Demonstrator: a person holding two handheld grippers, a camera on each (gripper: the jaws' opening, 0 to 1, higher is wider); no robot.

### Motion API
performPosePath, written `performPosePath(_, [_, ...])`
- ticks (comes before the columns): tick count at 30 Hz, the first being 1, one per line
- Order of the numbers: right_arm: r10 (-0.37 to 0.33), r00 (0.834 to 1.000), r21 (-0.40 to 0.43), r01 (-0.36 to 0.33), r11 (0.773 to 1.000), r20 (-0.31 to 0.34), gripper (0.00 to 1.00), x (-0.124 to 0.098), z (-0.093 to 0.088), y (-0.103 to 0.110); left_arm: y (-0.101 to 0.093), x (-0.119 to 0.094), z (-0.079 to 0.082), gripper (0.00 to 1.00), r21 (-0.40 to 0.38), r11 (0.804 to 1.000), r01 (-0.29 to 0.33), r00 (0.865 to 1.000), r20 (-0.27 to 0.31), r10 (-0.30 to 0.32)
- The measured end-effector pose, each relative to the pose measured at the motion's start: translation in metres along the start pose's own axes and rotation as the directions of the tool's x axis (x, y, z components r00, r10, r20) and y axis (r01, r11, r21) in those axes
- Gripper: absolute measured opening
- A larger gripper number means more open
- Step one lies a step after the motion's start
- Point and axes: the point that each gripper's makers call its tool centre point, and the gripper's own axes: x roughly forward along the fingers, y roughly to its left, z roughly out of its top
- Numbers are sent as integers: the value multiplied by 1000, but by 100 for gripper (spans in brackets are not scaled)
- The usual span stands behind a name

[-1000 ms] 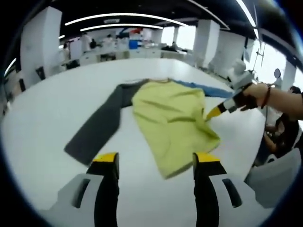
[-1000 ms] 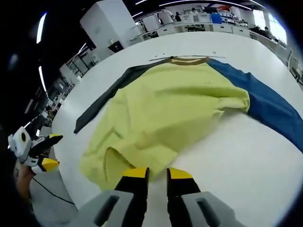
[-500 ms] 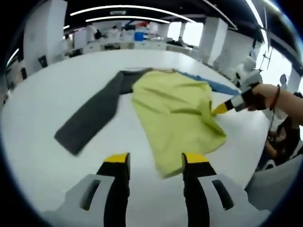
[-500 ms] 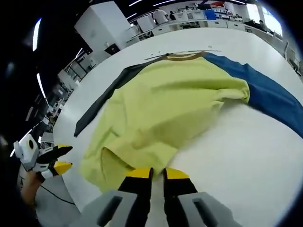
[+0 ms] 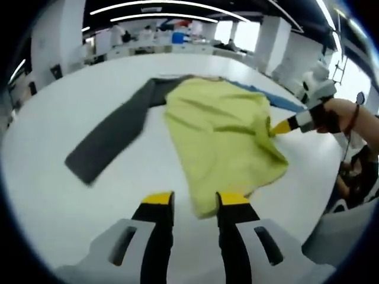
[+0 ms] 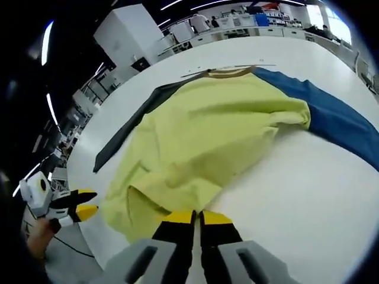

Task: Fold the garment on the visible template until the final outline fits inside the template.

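The garment (image 6: 213,136), soft yellow-green cloth with one grey and one blue sleeve, lies rumpled on the smooth white counter (image 6: 296,189). Its hem is pinched in the closed right tongs (image 6: 192,216); the left tongs (image 5: 192,201), jaws narrowly parted, hover at its near corner.

Wide white table (image 5: 47,148), smooth and glossy. Lying flat on it, one garment (image 6: 207,136): yellow-green body, dark grey sleeve (image 5: 109,136) stretched toward one edge, blue sleeve (image 6: 331,121) toward the other, tan collar (image 6: 228,73) at the far end.
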Motion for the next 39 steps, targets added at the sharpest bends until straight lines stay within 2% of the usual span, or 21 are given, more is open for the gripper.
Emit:
performPosePath(2, [-1,1000,-13,1,1000,3,0,-1,0,0,-4,1,-3,22,8,1000,11,1000,-6,-11])
performPosePath(4, [3,1000,-19,-2,1000,5,0,-3,0,1,-2,2,-5,19,40,999,-15,1000,-16,16])
performPosePath(9, [-12,1000,-43,12,999,12,0,-9,0,-3,2,1,-2,15,40,999,-33,999,0,33])
performPosePath(12, [-15,1000,-50,16,999,11,0,-12,-3,-6,2,3,-4,15,11,1000,-28,1000,-11,28])
performPosePath(20, [-41,999,-86,40,995,-8,0,-22,-14,-16,-1,6,-12,13,0,1000,-28,999,-46,28])
performPosePath(27, [-56,998,-100,55,993,-10,0,-32,-21,-25,-4,8,-18,5,-10,1000,-9,998,-63,9])
performPosePath(35, [-90,996,-120,88,989,-17,0,-46,-32,-42,-2,7,-16,1,2,1000,-18,998,-63,18])
performPosePath(39, [-82,996,-105,80,991,-15,0,-54,-37,-46,-1,1,-9,0,26,999,-29,999,-40,30])
